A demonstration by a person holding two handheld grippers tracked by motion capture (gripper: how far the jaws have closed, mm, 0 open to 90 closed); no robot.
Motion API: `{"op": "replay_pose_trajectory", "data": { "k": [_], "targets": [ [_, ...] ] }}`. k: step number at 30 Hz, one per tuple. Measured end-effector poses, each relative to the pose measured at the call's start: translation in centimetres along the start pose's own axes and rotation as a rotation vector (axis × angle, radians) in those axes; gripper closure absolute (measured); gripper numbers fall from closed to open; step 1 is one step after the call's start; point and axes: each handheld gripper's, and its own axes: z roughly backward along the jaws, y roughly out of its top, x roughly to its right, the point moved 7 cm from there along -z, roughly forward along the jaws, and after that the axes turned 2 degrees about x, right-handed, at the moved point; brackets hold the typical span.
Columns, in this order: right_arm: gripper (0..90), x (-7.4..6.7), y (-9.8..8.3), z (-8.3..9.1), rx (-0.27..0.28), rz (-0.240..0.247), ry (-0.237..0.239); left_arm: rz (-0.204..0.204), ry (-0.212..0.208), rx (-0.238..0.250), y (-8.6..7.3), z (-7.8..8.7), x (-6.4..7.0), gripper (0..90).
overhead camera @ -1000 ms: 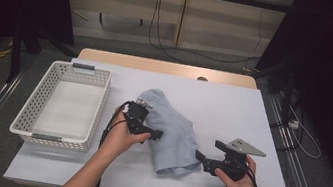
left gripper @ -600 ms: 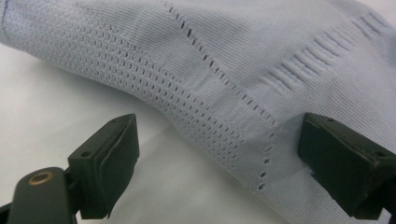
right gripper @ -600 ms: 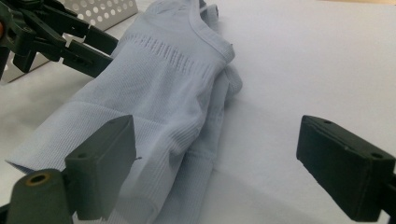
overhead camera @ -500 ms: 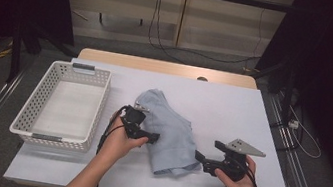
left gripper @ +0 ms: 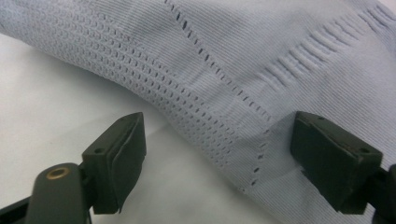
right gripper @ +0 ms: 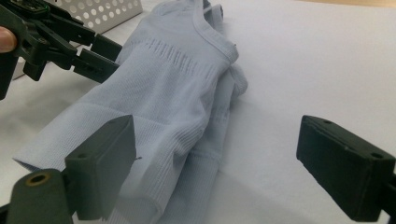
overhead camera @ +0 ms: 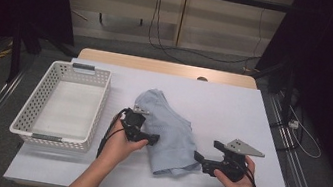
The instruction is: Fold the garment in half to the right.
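While the high view shows a pale blue garment [overhead camera: 168,132] lying mid-counter, long axis running from far edge toward the near edge, the left tool [left gripper: 219,154] view reveals its perforated knit between jaws just closing, not yet gripping; right tool [right gripper: 215,172] open, empty; bare counter [overhead camera: 233,106] beyond

The garment [overhead camera: 168,132] is pale blue knit, with ribbed bands and rows of small eyelet holes; the basket [overhead camera: 41,104] at the bench's left edge is white, perforated; the bench [overhead camera: 233,109] is white; both tools' jaws are black
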Motion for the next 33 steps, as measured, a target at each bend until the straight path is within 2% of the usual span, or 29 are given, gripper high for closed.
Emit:
{"op": "replay_pose_trajectory", "data": {
  "k": [9,20,26,30,33],
  "targets": [
    [11.3,-0.1,0.0,-0.1,-0.005,0.007,0.003,0.029,-0.02,0.001,-0.2,-0.1,0.4,30.6],
    [11.3,-0.1,-0.1,-0.1,-0.007,0.013,-0.002,0.082,-0.077,-0.01,-0.5,-0.3,1.1,51.9],
    [11.3,-0.1,-0.1,-0.1,-0.006,0.014,0.002,0.073,-0.067,-0.012,-0.4,-0.2,1.5,62.3],
    [11.3,-0.2,-0.1,-0.1,-0.008,0.015,0.004,0.071,-0.067,-0.016,-0.3,0.0,1.7,73.7],
    [11.3,-0.2,-0.2,-0.2,-0.009,0.017,0.003,0.083,-0.064,-0.024,-0.2,0.0,1.7,77.2]
  ]
}}
